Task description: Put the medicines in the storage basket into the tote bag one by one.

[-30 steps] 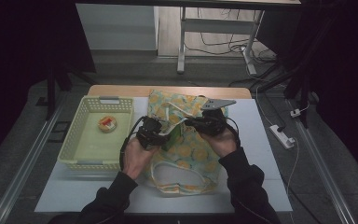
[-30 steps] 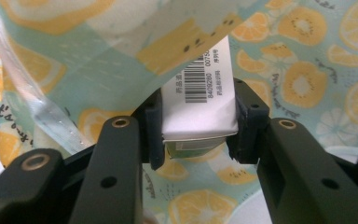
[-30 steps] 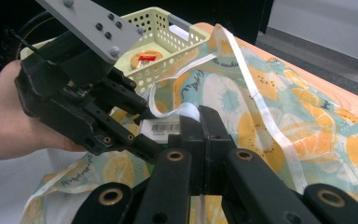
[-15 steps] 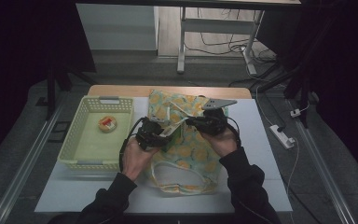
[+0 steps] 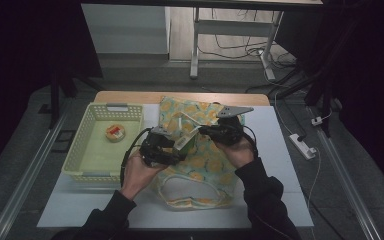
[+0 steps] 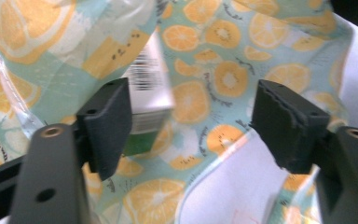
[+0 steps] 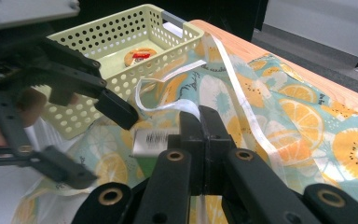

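Observation:
A tote bag [image 5: 207, 161] printed with orange slices lies flat on the white table. My right gripper [image 7: 199, 123] is shut on its white strap [image 7: 168, 73] and holds the bag's upper layer up. A small white and green box [image 6: 150, 88] with a barcode sits at the bag's mouth, partly under the lifted cloth. My left gripper [image 6: 193, 116] is open, and its left jaw is just beside the box. In the high view the left gripper [image 5: 172, 150] and right gripper [image 5: 207, 131] meet over the bag's middle, with the box [image 5: 182, 143] between them.
A pale yellow perforated basket [image 5: 87, 145] stands left of the bag and holds one round orange-and-red item [image 5: 115, 132]. The bag's lower handle loop [image 5: 192, 192] lies toward the table's front edge. A power strip [image 5: 302, 145] lies on the floor at the right.

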A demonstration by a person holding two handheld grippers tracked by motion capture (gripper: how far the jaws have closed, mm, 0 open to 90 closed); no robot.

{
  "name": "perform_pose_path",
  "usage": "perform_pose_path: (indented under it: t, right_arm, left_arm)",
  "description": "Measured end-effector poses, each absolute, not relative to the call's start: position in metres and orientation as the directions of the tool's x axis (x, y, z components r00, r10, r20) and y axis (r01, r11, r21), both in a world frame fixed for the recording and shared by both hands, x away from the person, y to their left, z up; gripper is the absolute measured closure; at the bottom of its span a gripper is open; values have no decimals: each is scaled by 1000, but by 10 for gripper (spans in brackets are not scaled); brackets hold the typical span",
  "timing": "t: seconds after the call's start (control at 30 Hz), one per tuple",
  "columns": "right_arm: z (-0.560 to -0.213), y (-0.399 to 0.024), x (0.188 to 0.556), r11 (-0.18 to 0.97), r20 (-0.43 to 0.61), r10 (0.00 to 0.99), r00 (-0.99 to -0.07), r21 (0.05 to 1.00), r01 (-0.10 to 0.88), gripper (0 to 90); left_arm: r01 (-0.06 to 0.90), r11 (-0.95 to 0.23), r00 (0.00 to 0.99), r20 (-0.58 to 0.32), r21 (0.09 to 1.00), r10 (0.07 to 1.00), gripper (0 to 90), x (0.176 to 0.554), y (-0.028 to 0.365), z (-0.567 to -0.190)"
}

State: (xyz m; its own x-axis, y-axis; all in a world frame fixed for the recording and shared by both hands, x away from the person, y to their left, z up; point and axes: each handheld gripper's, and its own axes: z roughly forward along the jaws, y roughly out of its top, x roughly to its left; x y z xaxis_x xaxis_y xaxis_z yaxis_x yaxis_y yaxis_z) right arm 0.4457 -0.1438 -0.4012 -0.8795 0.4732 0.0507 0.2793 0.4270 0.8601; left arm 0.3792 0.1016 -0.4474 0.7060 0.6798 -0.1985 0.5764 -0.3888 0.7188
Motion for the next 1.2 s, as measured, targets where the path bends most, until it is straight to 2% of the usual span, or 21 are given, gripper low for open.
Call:
perform_pose_path:
  t: [0.6,1.2]
  right_arm:
    - [-399,-144,444,425,47,469,-882,863,272,898]
    - [-399,-144,444,428,48,465,-884,862,272,898]
  left_arm:
    - [597,-350,679,-222,722,700,40,370,144,-436]
    - [625,-289,581,-184,725,793,0,375,208,-440]
